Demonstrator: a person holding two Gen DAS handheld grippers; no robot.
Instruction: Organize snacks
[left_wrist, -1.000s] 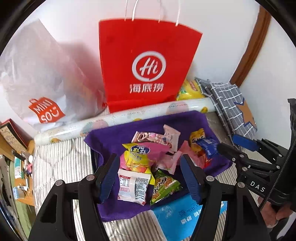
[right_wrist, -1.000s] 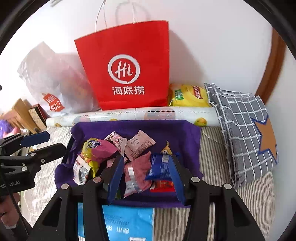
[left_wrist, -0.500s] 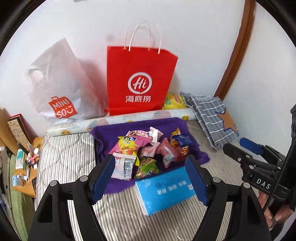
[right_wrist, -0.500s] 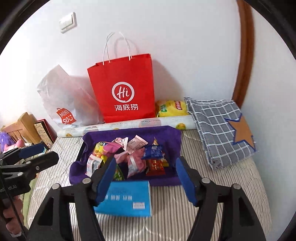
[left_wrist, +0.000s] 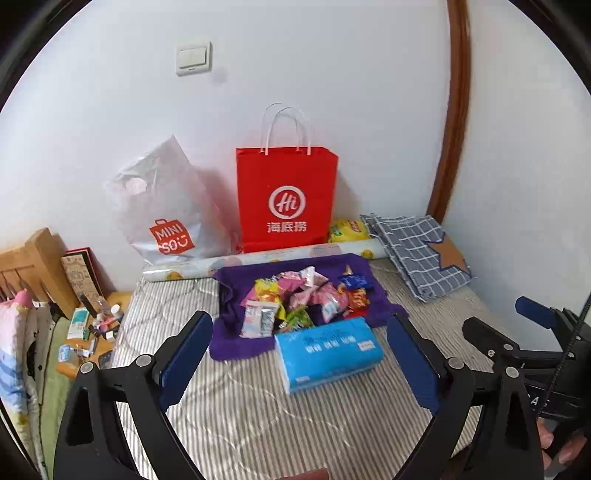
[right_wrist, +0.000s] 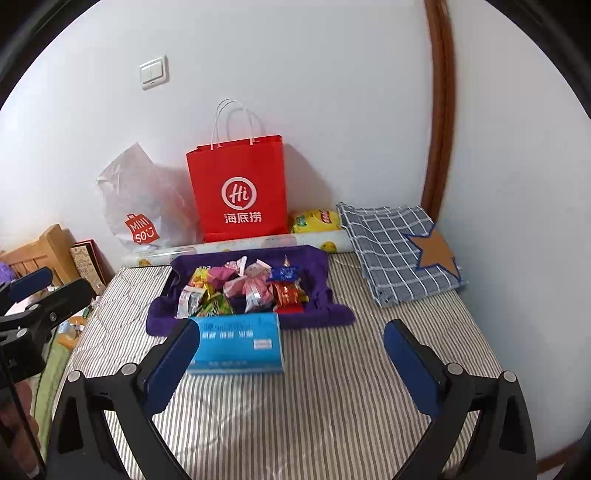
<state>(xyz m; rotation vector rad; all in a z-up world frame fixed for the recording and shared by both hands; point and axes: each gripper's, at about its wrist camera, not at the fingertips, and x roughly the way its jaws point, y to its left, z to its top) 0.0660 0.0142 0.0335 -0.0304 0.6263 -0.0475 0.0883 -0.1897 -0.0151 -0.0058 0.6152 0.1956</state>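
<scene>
Both grippers (left_wrist: 299, 354) (right_wrist: 291, 358) angled down, just opened, empty.

Counted on the bed: one red paper bag (left_wrist: 286, 199), one white plastic bag (left_wrist: 162, 206), one blue tissue pack (left_wrist: 327, 350), one purple cloth (left_wrist: 236, 343); snack packets (left_wrist: 306, 295) too heaped for counting.
</scene>
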